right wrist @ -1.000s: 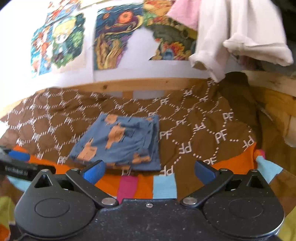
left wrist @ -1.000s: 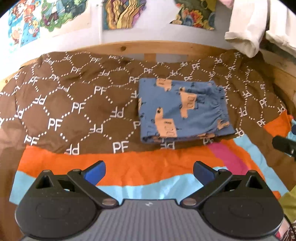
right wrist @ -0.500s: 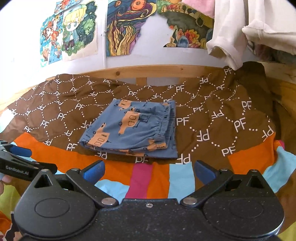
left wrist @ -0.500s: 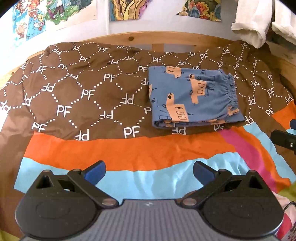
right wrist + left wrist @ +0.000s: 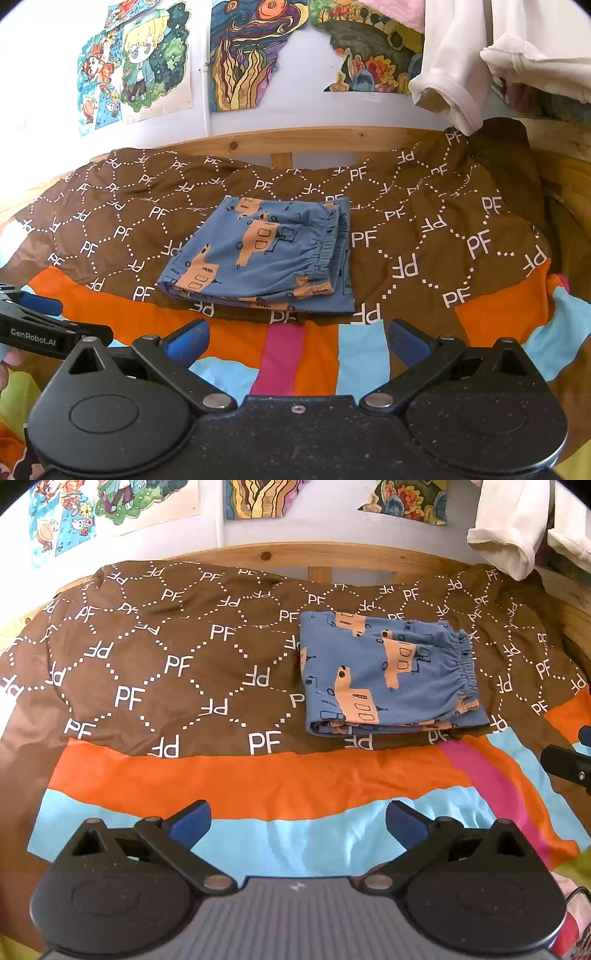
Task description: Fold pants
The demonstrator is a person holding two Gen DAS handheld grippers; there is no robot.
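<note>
- The blue pants [image 5: 388, 675] with an orange vehicle print lay folded into a compact rectangle on the brown "PF" bedspread [image 5: 166, 657], elastic waistband turned to the right.
- The left gripper [image 5: 298, 818] was spread wide and held nothing; the pants sat ahead of it and to its right, well apart from its fingertips.
- The right gripper [image 5: 298, 338] was likewise spread wide and empty; the pants [image 5: 266, 251] sat straight ahead of it, near but not touching.
- Both grippers hung over the orange, light-blue and pink striped part of the cover [image 5: 258, 786].
- The left gripper's finger [image 5: 40, 304] showed at the left edge of the right wrist view.
- A wooden bed rail [image 5: 314, 142] ran beyond the bedspread, with coloured drawings [image 5: 255, 51] on the wall and a white garment [image 5: 454, 66] hanging at upper right.
</note>
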